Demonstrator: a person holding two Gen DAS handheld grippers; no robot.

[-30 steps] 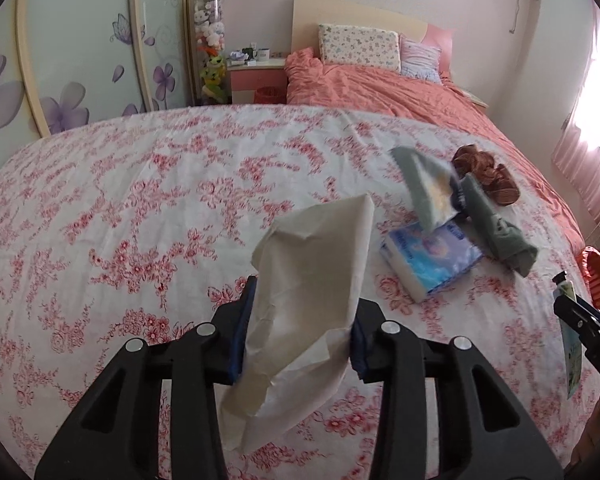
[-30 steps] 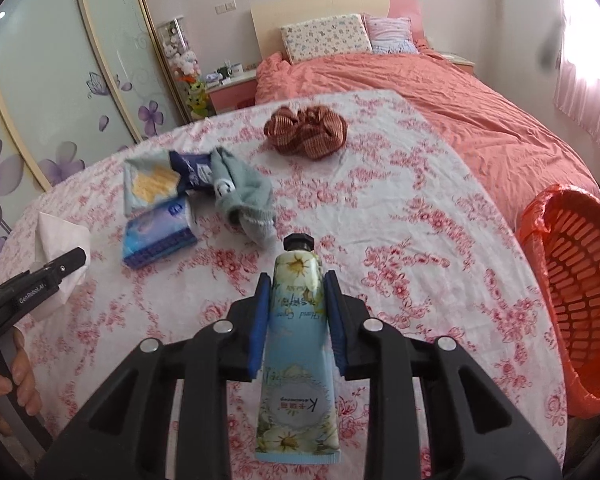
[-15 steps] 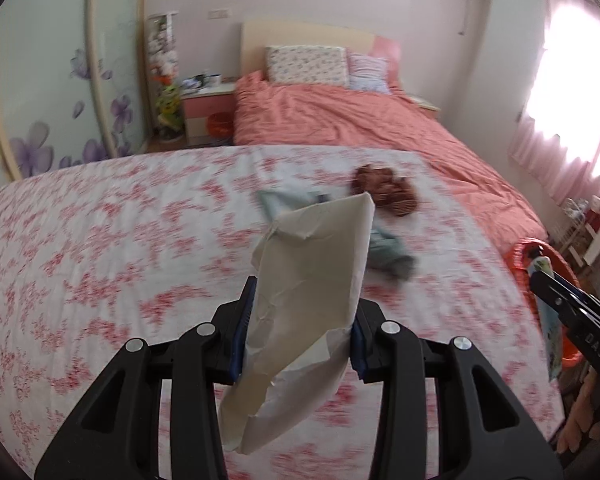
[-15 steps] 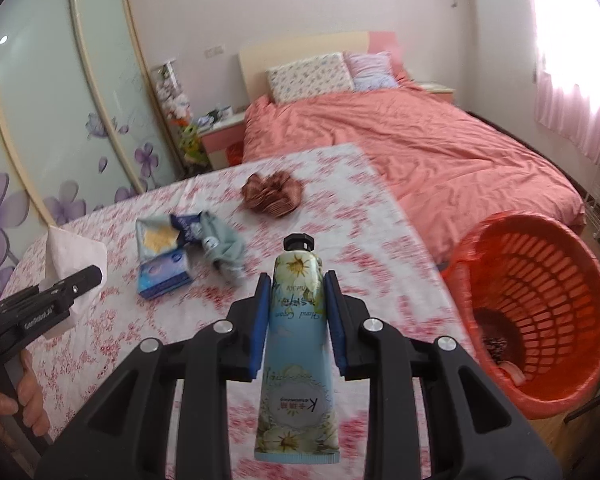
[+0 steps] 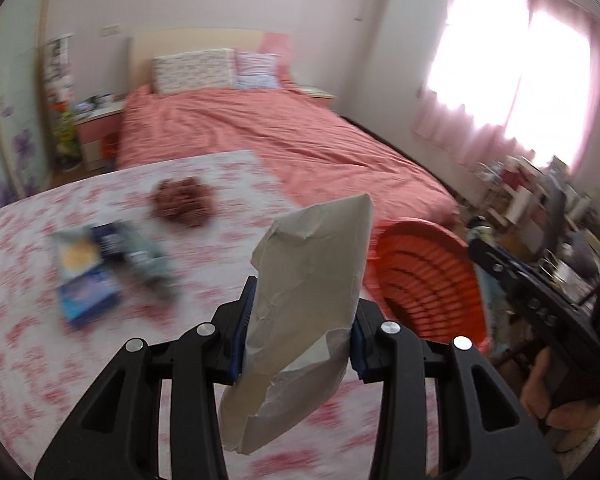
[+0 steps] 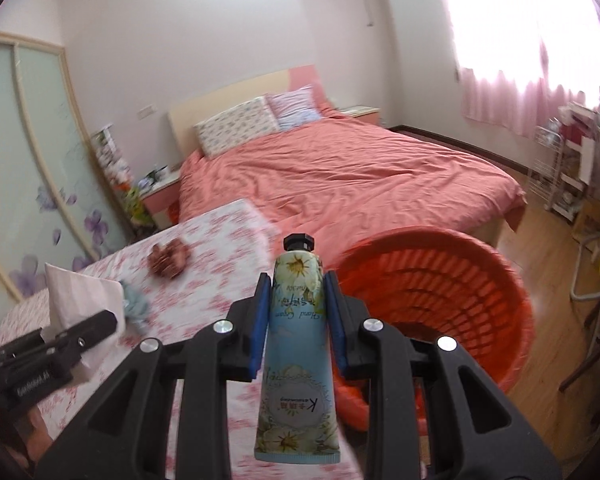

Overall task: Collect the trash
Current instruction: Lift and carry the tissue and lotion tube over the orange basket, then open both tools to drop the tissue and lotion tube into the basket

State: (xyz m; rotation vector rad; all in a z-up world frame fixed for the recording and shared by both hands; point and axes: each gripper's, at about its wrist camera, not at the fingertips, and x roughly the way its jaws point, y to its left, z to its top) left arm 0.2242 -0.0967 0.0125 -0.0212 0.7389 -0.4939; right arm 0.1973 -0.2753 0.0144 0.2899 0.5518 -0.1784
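**Both grippers loaded, basket at the table's right edge**

On the floral tablecloth [image 5: 40, 280], toward its left side, lie a blue packet [image 5: 86, 298] with a yellow-and-white wrapper [image 5: 76, 252] just behind it, both blurred. Touching them on the right is a grey-green cloth [image 5: 150, 264]. Farther back, near the far edge, sits a brown scrunchie [image 5: 184, 200], apart from the rest.

The left gripper [image 5: 300, 332] is clenched on a crumpled paper bag [image 5: 308, 280]; its blue pads press the bag's sides, and the bag stands up and out past the fingers, with its torn lower end hanging below them. It is held over the table's near right part.

Just off the table's right edge stands the orange basket [image 6: 460, 280], a slatted plastic tub tilted open toward the cameras. Its inside is blurred; I cannot tell what lies in it.

The right gripper [image 6: 296, 320] grips a hand-cream tube [image 6: 296, 344] between its blue pads, black cap pointing away, crimped end toward the camera. The tube is held beside the basket's left rim, over the table's right edge. A pink bed [image 6: 340, 176] fills the room behind.
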